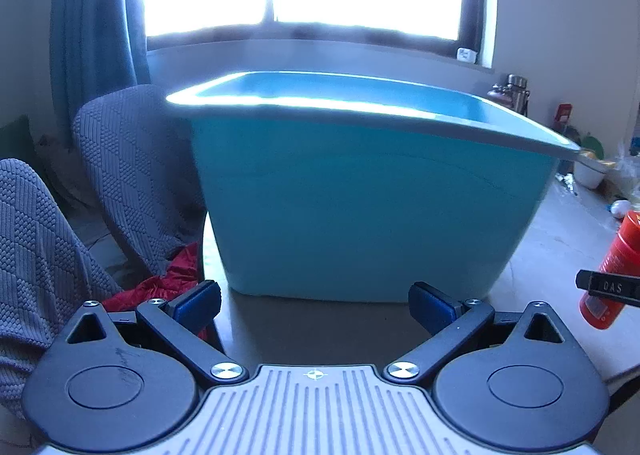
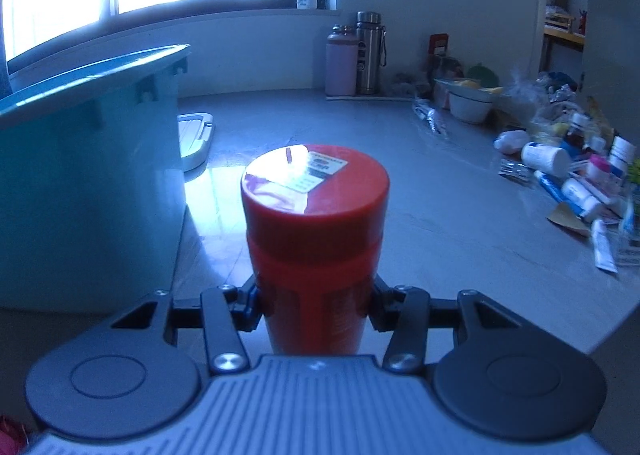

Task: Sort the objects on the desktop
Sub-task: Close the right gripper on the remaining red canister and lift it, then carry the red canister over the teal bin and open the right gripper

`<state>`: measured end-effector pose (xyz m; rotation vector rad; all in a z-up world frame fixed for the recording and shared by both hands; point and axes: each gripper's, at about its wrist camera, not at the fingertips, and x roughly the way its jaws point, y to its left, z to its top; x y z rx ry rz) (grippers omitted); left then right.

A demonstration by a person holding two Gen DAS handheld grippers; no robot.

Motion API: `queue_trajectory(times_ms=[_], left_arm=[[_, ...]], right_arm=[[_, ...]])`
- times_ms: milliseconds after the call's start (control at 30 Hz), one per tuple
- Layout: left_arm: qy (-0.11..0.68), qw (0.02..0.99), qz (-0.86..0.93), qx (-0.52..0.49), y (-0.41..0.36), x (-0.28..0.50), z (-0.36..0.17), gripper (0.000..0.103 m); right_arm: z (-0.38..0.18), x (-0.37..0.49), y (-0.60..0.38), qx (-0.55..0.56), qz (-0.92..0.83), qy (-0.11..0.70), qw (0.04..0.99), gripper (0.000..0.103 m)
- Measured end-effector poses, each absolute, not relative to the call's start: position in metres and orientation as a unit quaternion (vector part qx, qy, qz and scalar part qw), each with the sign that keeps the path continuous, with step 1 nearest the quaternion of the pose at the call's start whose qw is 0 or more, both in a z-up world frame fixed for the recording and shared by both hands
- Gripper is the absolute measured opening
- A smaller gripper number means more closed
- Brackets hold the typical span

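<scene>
Right tongs (image 2: pixel 316 305) clamped on red canister (image 2: pixel 315 231), held upright above desk (image 2: pixel 420 191), just right of teal bin (image 2: pixel 80 175). Left tongs (image 1: pixel 315 307) spread wide, holding nothing, facing bin.

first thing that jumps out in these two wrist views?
The red bottle, clamped in the right gripper, fills the middle of the right wrist view. The big teal bin stands on the table right ahead of the open, empty left gripper. A heap of small bottles and tubes lies at the table's right.
</scene>
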<state>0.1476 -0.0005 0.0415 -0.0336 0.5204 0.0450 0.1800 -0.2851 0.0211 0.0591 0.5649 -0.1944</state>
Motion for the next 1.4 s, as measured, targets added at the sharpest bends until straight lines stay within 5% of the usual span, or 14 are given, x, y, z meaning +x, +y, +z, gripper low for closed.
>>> queue_trajectory(times_ms=[733,1400], left_arm=[[0.234,0.972,0.013,-0.003,0.059,0.088,0.068,0.102],[0.246,0.965,0.083,-0.031,0.116,0.107,0.082,0.101]], right_arm=[[0.078,0.090,-0.210,0.010,-0.081,0.214,0.973,0.049],[0.159,0.143,-0.140,-0.038,0.027,0.133,0.990,0.049]])
